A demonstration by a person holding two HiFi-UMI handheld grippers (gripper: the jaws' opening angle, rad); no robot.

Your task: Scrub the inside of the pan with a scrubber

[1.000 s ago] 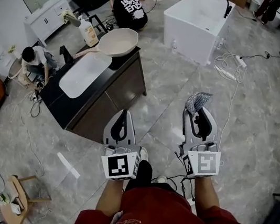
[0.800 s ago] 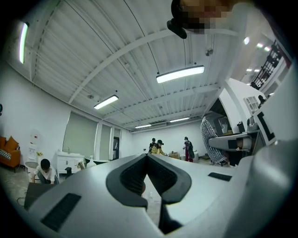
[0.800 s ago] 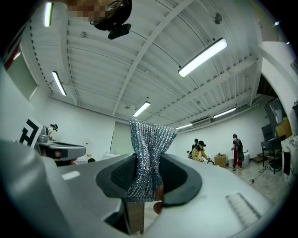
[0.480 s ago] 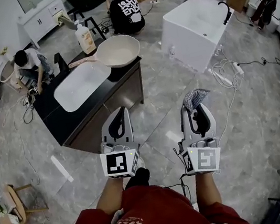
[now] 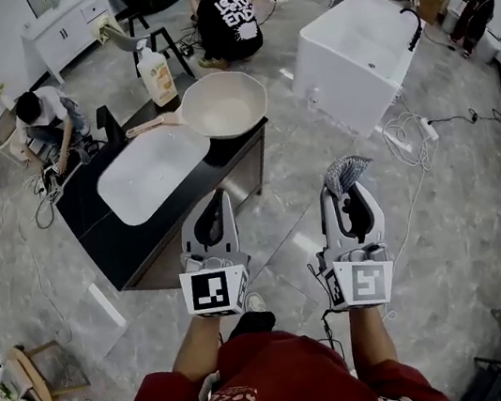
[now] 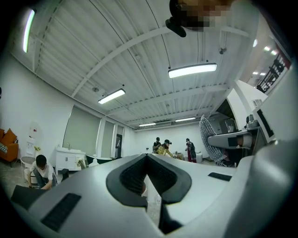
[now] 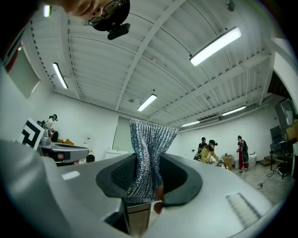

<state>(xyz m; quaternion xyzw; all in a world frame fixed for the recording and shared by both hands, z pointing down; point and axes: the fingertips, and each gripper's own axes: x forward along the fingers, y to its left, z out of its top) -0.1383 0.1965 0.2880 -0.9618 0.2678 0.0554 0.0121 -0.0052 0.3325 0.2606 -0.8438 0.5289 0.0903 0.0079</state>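
A cream pan (image 5: 225, 105) with a pale handle sits on the far end of the black counter (image 5: 114, 237), beside the white basin (image 5: 151, 161). My right gripper (image 5: 347, 184) is shut on a silvery mesh scrubber (image 5: 347, 173) that sticks out past the jaw tips; the same scrubber (image 7: 148, 153) hangs pinched between the jaws in the right gripper view. My left gripper (image 5: 216, 203) is shut with nothing in it, its tips near the counter's front edge. Both grippers are held well short of the pan.
A soap bottle (image 5: 156, 71) stands behind the pan. A white bathtub (image 5: 360, 43) stands to the right, with cables (image 5: 411, 135) on the floor beside it. Several people crouch or stand at the back and left. A small wooden stool (image 5: 35, 377) is at the lower left.
The counter, basin and pan have come closer and shifted right in the head view as I step toward them. Both grippers keep their pose and the scrubber stays pinched.
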